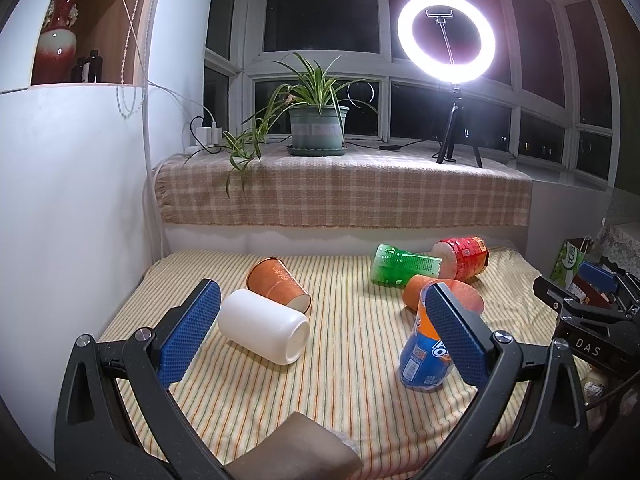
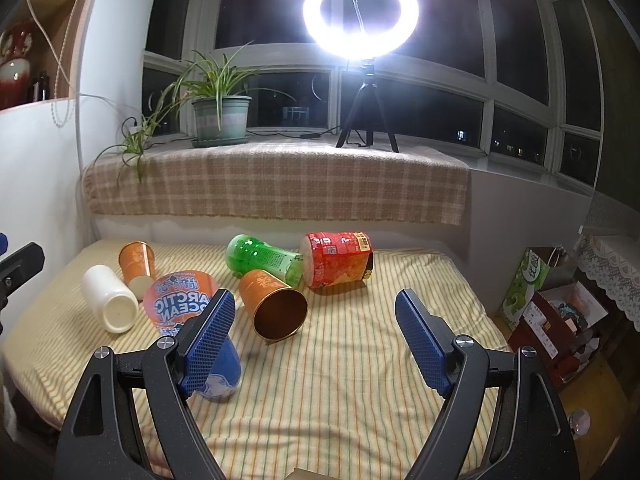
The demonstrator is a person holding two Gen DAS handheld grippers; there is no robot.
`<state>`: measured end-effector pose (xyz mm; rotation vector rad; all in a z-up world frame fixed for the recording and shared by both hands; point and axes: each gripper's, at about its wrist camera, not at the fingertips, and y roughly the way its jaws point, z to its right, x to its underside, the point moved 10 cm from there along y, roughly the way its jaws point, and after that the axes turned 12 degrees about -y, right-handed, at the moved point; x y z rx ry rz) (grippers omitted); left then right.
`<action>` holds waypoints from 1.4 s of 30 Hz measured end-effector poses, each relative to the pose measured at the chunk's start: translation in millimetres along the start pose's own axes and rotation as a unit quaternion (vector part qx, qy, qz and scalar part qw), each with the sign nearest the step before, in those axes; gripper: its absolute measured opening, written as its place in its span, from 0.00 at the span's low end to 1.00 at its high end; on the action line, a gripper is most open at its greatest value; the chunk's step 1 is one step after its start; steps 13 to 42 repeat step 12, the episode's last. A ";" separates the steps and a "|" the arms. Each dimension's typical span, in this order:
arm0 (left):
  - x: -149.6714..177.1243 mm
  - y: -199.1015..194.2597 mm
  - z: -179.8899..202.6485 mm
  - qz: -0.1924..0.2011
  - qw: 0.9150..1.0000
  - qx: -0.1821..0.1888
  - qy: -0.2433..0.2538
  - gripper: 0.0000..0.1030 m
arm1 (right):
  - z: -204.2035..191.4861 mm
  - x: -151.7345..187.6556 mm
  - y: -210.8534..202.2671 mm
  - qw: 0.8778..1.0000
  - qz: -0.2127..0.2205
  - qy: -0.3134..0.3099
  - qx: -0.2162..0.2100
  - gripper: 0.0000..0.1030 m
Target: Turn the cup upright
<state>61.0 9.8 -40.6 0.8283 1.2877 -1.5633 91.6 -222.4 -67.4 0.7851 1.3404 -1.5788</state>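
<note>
Several cups lie on a striped cloth. A white cup lies on its side by my open, empty left gripper, with an orange cup on its side behind it. A blue-and-orange Arctic Ocean cup stands tilted behind my right finger. In the right wrist view, my open, empty right gripper faces a second orange cup lying with its mouth toward me. The white cup and the Arctic Ocean cup are to the left.
A green bottle and a red noodle tub lie at the back of the cloth. A plaid-covered sill holds a potted plant and a ring light. Boxes and a green bag stand at the right.
</note>
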 end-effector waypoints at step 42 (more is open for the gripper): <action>1.2 -0.9 -8.8 0.005 1.000 -0.004 0.000 1.00 | -3.7 1.1 0.8 1.000 -0.002 -0.003 -0.002 0.80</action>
